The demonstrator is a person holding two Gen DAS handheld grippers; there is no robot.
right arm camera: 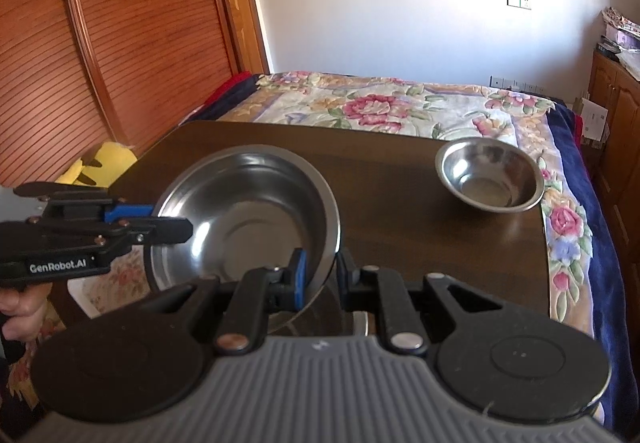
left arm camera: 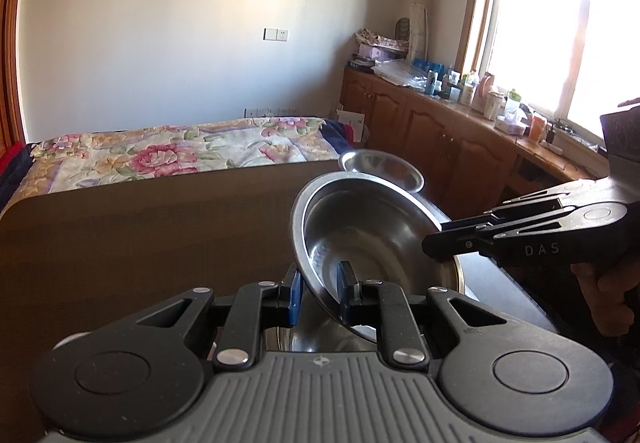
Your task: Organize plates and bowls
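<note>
Your left gripper (left arm camera: 318, 293) is clamped on the near rim of the big steel bowl (left arm camera: 372, 227), one finger inside the wall and one outside. Your right gripper (right arm camera: 320, 275) is clamped on the opposite rim of the same bowl in the same way. So you hold the bowl from two sides, and I think this is because it is wide and its thin rim could turn in a single grip.

The bowl is lifted over the near edge of the dark table (right arm camera: 400, 179) and it is tilted, not flat. Under it, close to the grippers, there is more shiny metal, probably another dish, but too much is hidden to say what it is.

The small steel bowl (right arm camera: 490, 173) stands upright on the far right part of the table, well apart from the big one, with nothing touching it. Behind the table is the bed with the flowered cover (right arm camera: 360, 103).

My judgement is that the big bowl is on its way to be set down or stacked, and you should level it first.
</note>
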